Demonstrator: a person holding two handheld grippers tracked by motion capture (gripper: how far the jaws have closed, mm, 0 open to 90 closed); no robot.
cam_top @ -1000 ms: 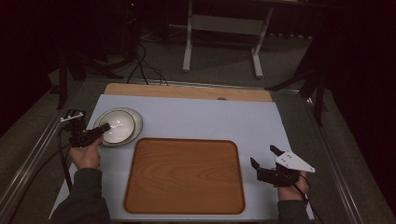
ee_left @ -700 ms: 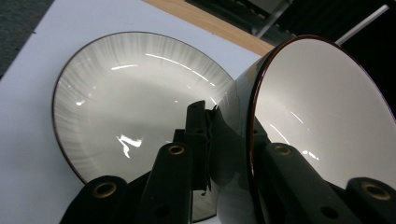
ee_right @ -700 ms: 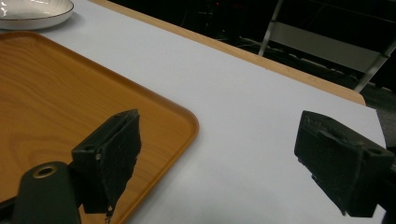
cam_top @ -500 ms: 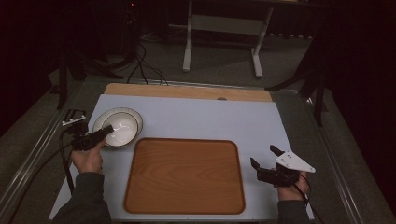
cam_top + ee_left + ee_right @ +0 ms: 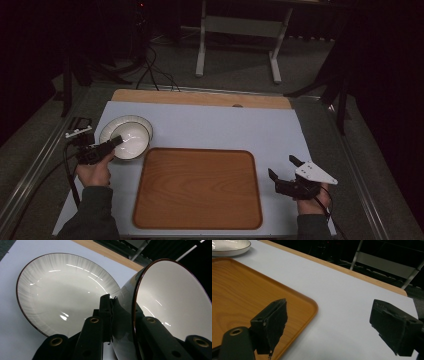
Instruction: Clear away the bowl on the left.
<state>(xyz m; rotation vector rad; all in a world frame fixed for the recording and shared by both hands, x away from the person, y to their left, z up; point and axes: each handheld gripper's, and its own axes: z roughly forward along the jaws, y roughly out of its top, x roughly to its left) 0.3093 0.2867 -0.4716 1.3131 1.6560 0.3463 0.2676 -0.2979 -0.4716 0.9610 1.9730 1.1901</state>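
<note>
While left gripper (image 5: 123,315) pinches bowl (image 5: 172,305), rim cropped.

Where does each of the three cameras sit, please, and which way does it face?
High view: above the person's side, facing forward and down on the table; both forearms and hands enter from below.
Left gripper view: on the left gripper, facing along its fingers, shut on the bowl above a plate.
Right gripper view: on the right gripper, facing across the tray.
All views share the plate.
</note>
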